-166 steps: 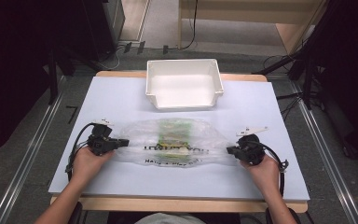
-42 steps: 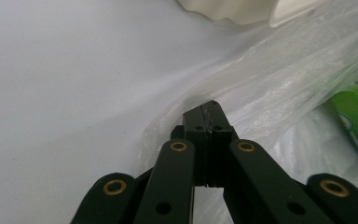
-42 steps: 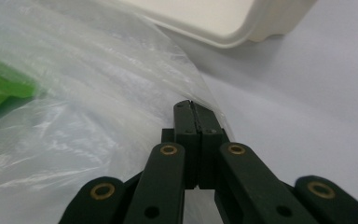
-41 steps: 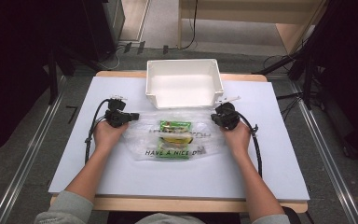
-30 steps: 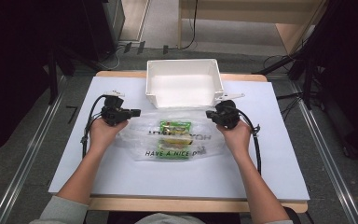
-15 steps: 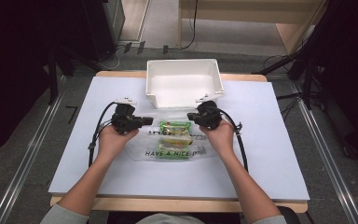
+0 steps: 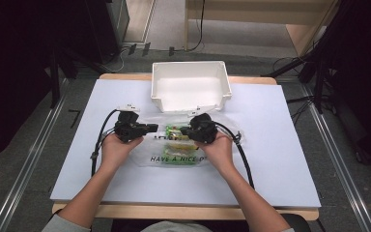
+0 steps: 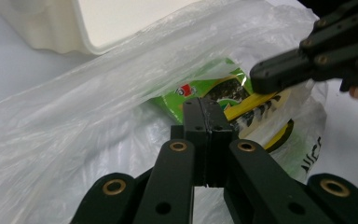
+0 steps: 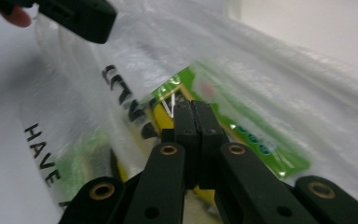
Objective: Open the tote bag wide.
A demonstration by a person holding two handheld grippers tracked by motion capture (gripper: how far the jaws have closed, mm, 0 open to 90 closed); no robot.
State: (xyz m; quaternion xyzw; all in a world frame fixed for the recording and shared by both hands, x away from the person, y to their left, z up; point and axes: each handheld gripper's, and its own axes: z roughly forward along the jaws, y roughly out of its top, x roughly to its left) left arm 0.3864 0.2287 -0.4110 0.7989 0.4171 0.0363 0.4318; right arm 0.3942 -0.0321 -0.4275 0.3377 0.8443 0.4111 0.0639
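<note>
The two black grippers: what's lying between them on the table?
In the high view, a green snack packet inside the clear plastic bag lies between left gripper and right gripper.

A white empty bin sits at upper centre of the pale tabletop; cables trail across the grey floor at top
</note>
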